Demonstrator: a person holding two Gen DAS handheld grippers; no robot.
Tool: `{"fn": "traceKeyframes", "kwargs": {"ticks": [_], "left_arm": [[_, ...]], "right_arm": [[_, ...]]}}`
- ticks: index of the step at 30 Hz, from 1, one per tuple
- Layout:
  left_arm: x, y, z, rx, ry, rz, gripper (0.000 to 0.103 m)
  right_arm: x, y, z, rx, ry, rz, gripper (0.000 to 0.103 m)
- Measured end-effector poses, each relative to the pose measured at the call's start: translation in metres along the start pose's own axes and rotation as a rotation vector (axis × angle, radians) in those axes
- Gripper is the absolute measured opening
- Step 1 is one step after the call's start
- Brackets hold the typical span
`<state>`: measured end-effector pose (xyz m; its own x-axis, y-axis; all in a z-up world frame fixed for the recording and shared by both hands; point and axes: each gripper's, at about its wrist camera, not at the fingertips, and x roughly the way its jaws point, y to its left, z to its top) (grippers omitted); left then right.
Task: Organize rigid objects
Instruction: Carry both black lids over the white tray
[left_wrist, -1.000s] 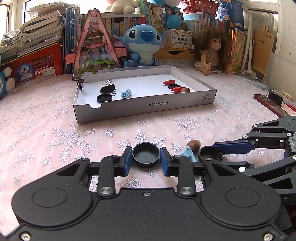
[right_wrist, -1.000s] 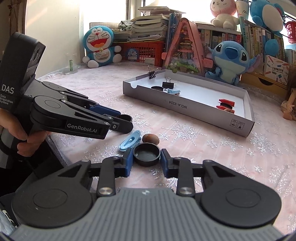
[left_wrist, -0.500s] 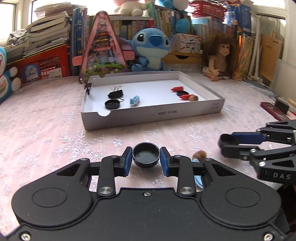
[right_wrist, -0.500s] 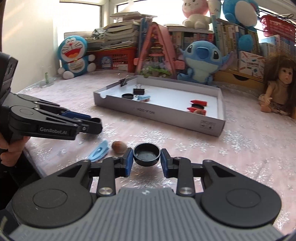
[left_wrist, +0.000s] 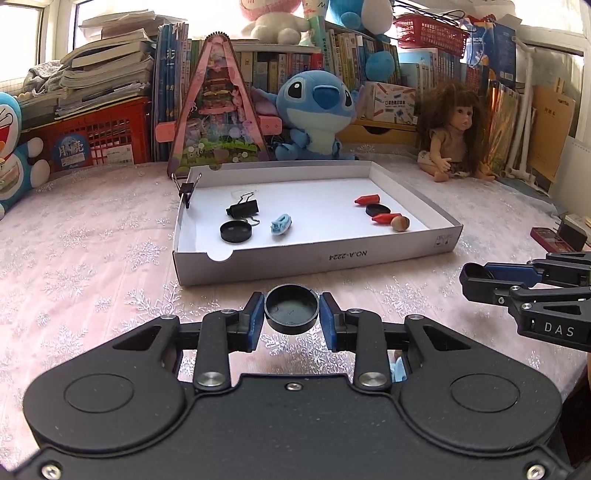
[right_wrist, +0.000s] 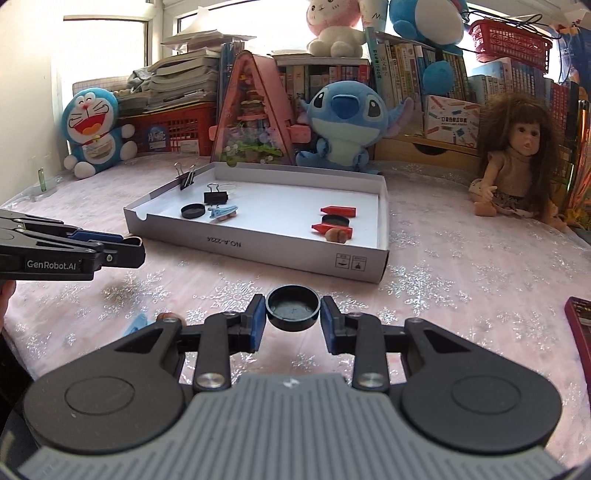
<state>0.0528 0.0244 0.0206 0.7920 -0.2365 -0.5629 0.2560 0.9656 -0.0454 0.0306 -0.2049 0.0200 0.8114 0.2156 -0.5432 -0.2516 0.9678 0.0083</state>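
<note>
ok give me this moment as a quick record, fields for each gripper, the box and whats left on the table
left gripper: shut on a black cap, held above the tablecloth
right gripper: shut on a second black cap
box: open white tray, ahead of both grippers
box left group: two binder clips, black cap, blue clip
box right group: two red pieces, black cap, brown nut
left on table: blue clip and brown nut, partly hidden
</note>
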Motion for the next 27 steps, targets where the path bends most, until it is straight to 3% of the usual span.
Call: {"fn": "traceKeyframes", "kwargs": {"ticks": [15,27], "left_arm": [[0.012,0.013,0.032,-0.065,-0.019,-0.013,0.030],[0.044,0.020,0.081,-0.089,-0.019,-0.004,0.030]], "right_arm": [[0.013,-0.016,0.025,0.036,-0.028,-0.052,0.037],[0.039,-0.042,0.062,0.116,-0.028,-0.032,0.037]]}}
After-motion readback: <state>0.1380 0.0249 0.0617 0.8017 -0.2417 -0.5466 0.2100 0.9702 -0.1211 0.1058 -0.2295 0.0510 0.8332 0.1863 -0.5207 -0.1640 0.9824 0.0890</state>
